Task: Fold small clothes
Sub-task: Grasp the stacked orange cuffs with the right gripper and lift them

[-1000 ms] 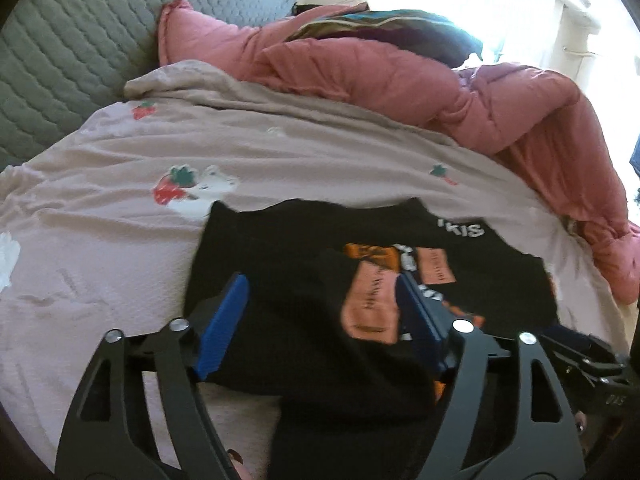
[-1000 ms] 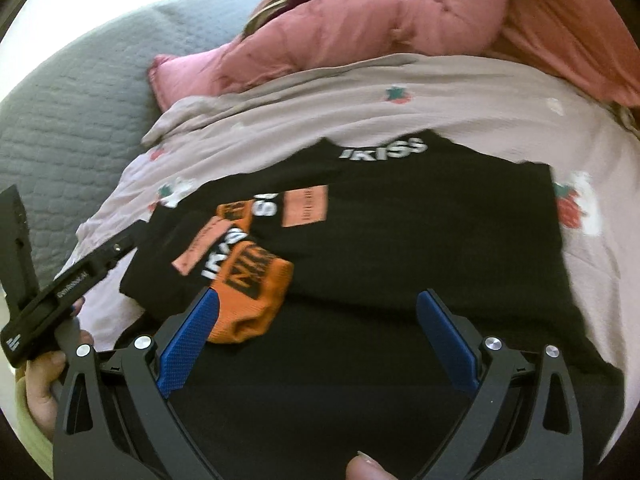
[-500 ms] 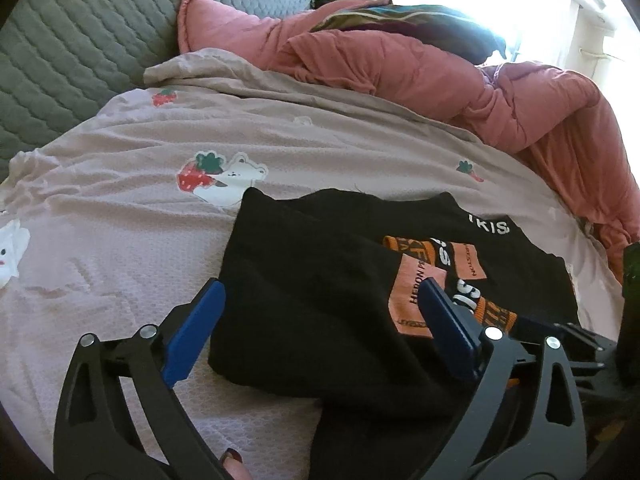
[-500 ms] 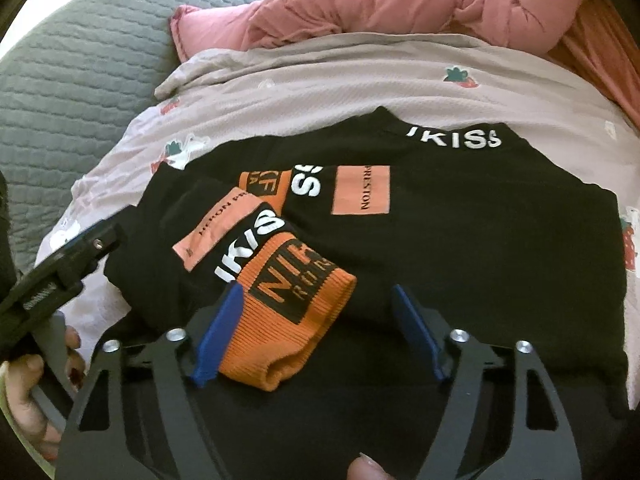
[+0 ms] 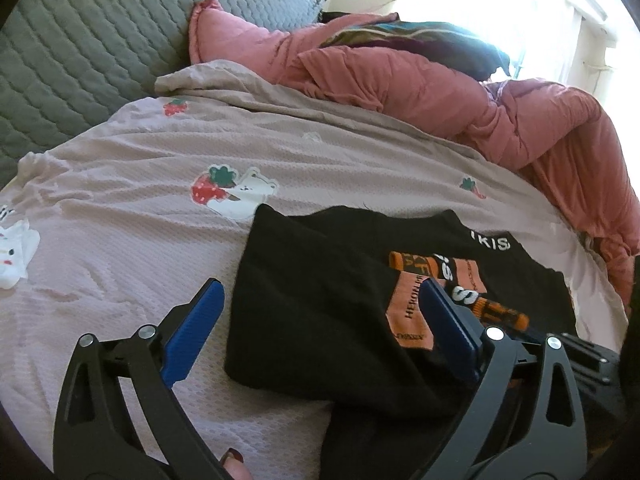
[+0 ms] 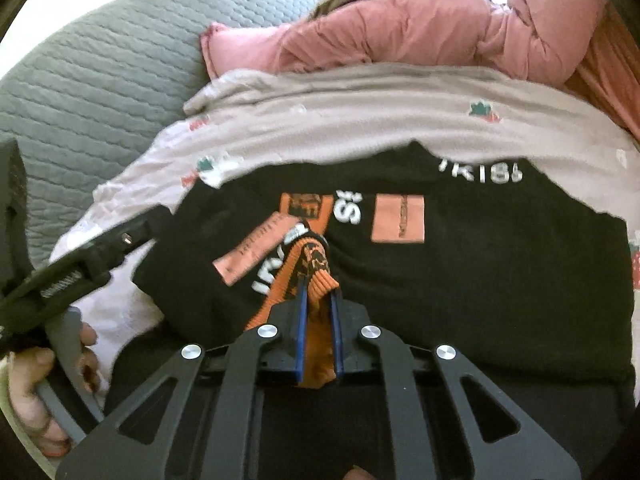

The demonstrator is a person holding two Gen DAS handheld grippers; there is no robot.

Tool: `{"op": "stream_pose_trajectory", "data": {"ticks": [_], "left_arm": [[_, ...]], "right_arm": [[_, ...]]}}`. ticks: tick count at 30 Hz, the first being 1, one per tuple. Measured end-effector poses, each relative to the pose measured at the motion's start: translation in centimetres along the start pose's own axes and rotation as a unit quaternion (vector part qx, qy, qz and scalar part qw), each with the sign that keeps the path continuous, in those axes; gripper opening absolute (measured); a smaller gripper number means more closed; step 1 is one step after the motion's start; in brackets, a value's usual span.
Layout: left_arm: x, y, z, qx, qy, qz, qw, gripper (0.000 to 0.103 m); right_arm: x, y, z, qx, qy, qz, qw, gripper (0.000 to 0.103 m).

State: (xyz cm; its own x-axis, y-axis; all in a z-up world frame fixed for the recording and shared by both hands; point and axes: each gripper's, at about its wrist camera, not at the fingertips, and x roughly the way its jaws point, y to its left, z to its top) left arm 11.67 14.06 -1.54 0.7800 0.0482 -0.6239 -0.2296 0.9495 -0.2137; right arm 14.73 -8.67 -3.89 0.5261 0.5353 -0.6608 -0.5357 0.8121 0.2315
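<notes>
**Desk:** What goes under the picture?

**Photographer:** A black sweater (image 6: 480, 264) lies partly folded on a pink bedsheet (image 5: 120, 208) printed with strawberries and a white bear. The sweater is the landmark; everything else is placed from it.

**Desk:** And the tools?

**Photographer:** The right gripper (image 6: 319, 300) sits at the sweater's near edge, its blue pads having just closed, now pinching the orange ribbed cuff (image 6: 310, 268) of a sleeve laid across the sweater's front. The cuff bunches up between the pads, with orange fabric showing down the narrow gap.

**Desk:** The other one?

**Photographer:** The left gripper (image 5: 320, 324) hovers over the sweater's left side, jaws spread wide after opening further, gripping nothing. One blue pad hangs over bare sheet just beside the folded left edge; the other is above an orange patch (image 5: 412, 312) on the sweater. In the right wrist view, a hand (image 6: 36, 392) grips that tool's handle, to the left of the sweater.

**Desk:** Background?

**Photographer:** Beyond the sweater's far edge, a rumpled pink-red comforter (image 5: 440, 92); beyond that and to the left, a grey quilted headboard (image 5: 80, 48). White lettering (image 6: 480, 170) runs near the sweater's far hem.
</notes>
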Motion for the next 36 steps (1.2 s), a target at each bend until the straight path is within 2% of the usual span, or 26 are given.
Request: {"op": "stream_pose_trajectory", "data": {"ticks": [8, 11, 16, 24, 30, 32, 36], "left_arm": [[-0.7, 2.4, 0.8, -0.036, -0.018, 0.007, 0.9992, 0.091], [-0.8, 2.4, 0.9, -0.032, -0.026, 0.019, 0.999, 0.091], [-0.8, 1.6, 0.8, -0.015, -0.029, 0.01, 0.9994, 0.091], [-0.7, 0.7, 0.5, 0.01, -0.031, 0.0, 0.9995, 0.091], [-0.2, -1.2, 0.4, 0.04, -0.02, -0.005, 0.999, 0.09], [-0.1, -2.1, 0.4, 0.051, -0.012, -0.018, 0.9985, 0.085], [0.7, -4.4, 0.7, 0.066, 0.008, -0.035, 0.9972, 0.081]], "right_arm": [[-4.8, -0.1, 3.5, -0.012, -0.08, -0.006, 0.997, 0.009], [-6.4, -1.7, 4.7, -0.006, -0.104, -0.026, 0.994, 0.009], [-8.5, -4.8, 5.2, 0.009, -0.124, -0.073, 0.99, 0.008], [-9.5, -9.7, 4.1, 0.037, -0.124, -0.133, 0.983, 0.008], [-9.4, -11.8, 2.7, 0.054, -0.116, -0.145, 0.981, 0.008], [-9.2, -12.2, 2.5, 0.059, -0.112, -0.149, 0.981, 0.008], [-9.2, -13.2, 2.1, 0.069, -0.108, -0.151, 0.98, 0.008]]}}
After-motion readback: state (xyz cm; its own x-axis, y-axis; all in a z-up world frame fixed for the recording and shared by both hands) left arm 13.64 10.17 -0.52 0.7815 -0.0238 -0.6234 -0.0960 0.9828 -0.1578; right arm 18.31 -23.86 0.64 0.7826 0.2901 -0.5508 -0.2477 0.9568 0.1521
